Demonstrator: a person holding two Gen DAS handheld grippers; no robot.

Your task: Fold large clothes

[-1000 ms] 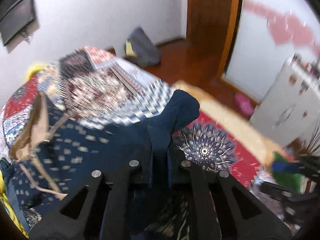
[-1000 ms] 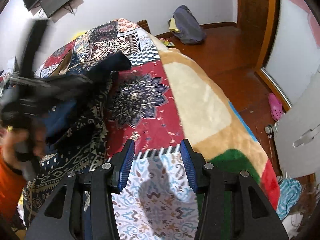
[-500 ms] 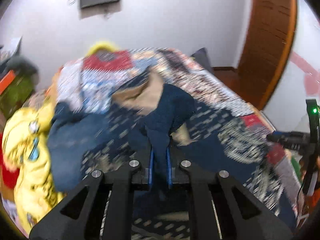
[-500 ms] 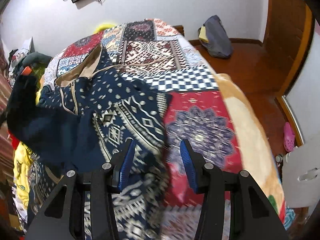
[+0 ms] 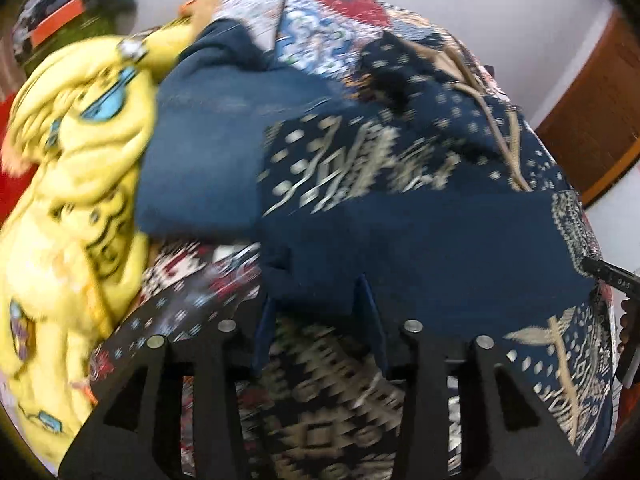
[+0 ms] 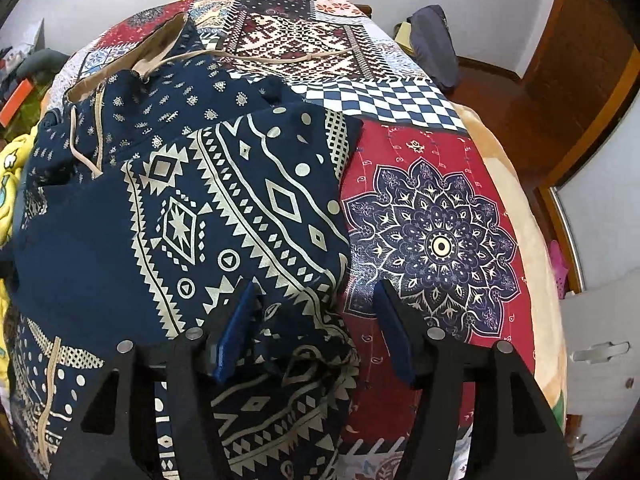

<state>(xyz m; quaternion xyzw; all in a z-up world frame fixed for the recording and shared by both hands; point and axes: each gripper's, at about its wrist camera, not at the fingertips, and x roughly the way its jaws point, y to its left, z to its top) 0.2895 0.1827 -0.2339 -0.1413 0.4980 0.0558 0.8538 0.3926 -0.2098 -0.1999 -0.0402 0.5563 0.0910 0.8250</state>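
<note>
A large navy garment (image 6: pixel 224 200) with a cream geometric print and tan drawstrings lies spread on the bed. A plain navy flap of the garment (image 5: pixel 420 240) is folded over its printed side. My left gripper (image 5: pixel 318 312) sits at the near edge of that flap. Its jaws are opening, and the pads stand apart without pressing the cloth. My right gripper (image 6: pixel 316 308) hovers over the garment's right hem, where a small bunch of printed cloth lies between its fingers. Those jaws are opening too and are not pressing the cloth.
A patchwork bedspread (image 6: pixel 432 240) covers the bed. At the left lie a yellow printed blanket (image 5: pixel 72 168) and a plain blue garment (image 5: pixel 208 140). On the floor at the right are a grey bag (image 6: pixel 436 48) and a pink shoe (image 6: pixel 558 268), beside a wooden door (image 6: pixel 580 92) and a white cabinet (image 6: pixel 600 340).
My left gripper swung across the bed to the left, carrying the navy sleeve, then parted its jaws and let it go. My right gripper moved left over the garment and widened.
</note>
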